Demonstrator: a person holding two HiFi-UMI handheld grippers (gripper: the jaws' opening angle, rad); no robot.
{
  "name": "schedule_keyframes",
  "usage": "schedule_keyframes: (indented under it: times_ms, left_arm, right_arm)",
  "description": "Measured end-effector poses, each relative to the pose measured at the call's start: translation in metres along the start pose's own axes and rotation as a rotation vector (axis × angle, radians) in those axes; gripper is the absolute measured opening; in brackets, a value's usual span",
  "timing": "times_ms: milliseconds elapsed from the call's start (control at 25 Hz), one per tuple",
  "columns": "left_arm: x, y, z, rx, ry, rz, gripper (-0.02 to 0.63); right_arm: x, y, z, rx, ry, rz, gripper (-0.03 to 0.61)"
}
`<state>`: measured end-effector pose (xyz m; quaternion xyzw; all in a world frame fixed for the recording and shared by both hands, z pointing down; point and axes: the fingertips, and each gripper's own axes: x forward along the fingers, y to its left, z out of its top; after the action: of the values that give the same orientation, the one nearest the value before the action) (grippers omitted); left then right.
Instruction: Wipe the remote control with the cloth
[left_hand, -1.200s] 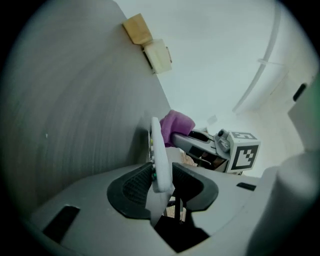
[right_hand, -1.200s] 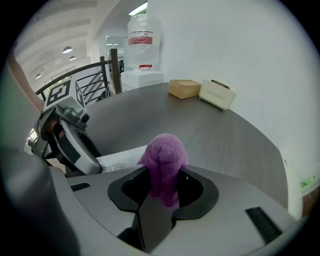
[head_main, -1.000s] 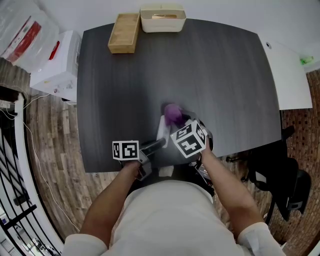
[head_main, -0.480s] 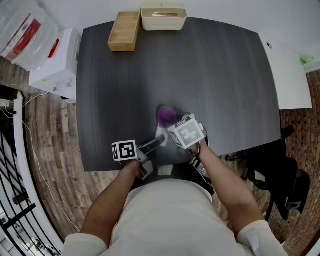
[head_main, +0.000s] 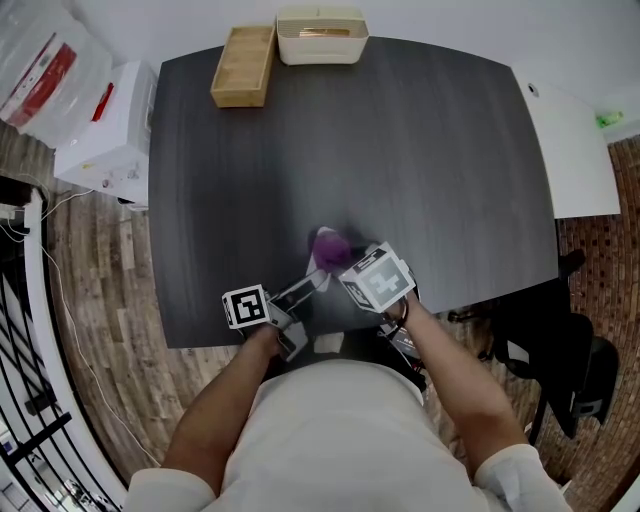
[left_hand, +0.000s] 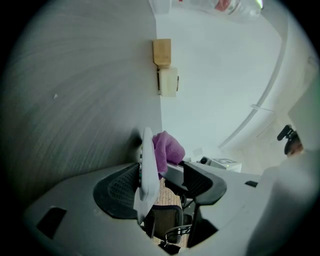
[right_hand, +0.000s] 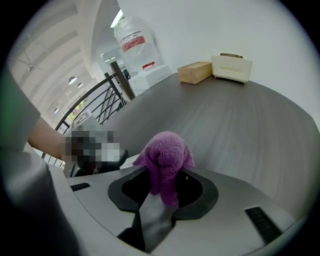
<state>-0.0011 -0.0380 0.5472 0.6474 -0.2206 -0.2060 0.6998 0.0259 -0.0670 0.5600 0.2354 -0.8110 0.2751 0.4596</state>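
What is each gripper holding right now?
Left gripper: jaws have just been opening; remote stands between them, ungripped.
Right gripper: closed on the purple cloth.

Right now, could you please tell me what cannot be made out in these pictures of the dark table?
- Button face of the white plastic remote control: edge-on in the left gripper view, too small in the head view.
- Contents of the cream rectangular box: too small in the head view, side-on in the right gripper view.
- Shape of the purple cloth: bunched in the right gripper, shut on it; its folds hide the rest.
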Motion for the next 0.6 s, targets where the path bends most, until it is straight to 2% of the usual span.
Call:
schedule_keyframes:
  times_ms: [280,520,600]
  left_arm:
    - [0.004,-0.002,0.004,-0.017,-0.007,0.001,0.265]
    - [0.005,-0.002,-0.003,0.038,0.068,0.000,0.265]
    - [0.004,-0.002,-0.003,0.006,0.065,-0.012,0.265]
  right_arm:
    - [-0.006,0.029,-0.013,-0.088,0.030,0.078,0.133]
    - [-0.015,0.036,-0.026,-0.017,0.031,0.172,0.133]
    - [-0.017,0.039,-0.031,-0.014,0.034,0.201,0.132]
